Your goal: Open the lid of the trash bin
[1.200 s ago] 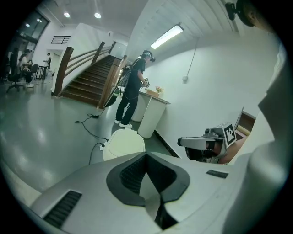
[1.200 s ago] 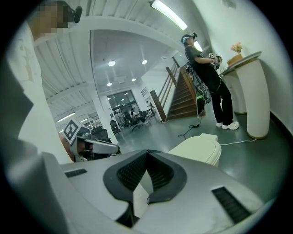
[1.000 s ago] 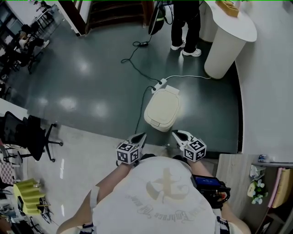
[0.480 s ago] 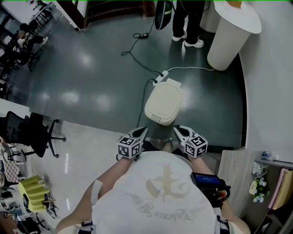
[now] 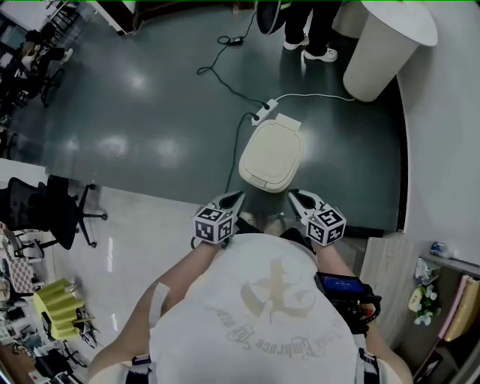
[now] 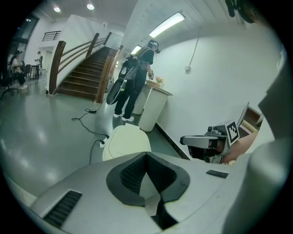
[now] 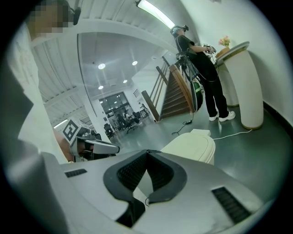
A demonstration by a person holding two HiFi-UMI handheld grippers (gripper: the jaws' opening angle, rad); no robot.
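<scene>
The cream trash bin (image 5: 271,155) stands on the dark floor with its lid down. It is just ahead of both grippers. My left gripper (image 5: 233,199) is shut and empty, its tip a little short of the bin's near left corner. My right gripper (image 5: 295,197) is also shut and empty, near the bin's near right corner. The left gripper view has the bin (image 6: 126,141) beyond the closed jaws (image 6: 146,154). In the right gripper view the bin (image 7: 192,144) lies just past the closed jaws (image 7: 147,151). Neither gripper touches the bin.
A power strip (image 5: 262,112) with cables lies on the floor right behind the bin. A white round counter (image 5: 386,49) stands at the back right, with a person (image 5: 311,22) beside it. A black office chair (image 5: 45,214) is at the left and a wooden shelf (image 5: 382,270) at the right.
The person and both grippers have come closer to the bin; the gripper tips now reach almost to its near edge. The lid stays down and both grippers stay shut.
</scene>
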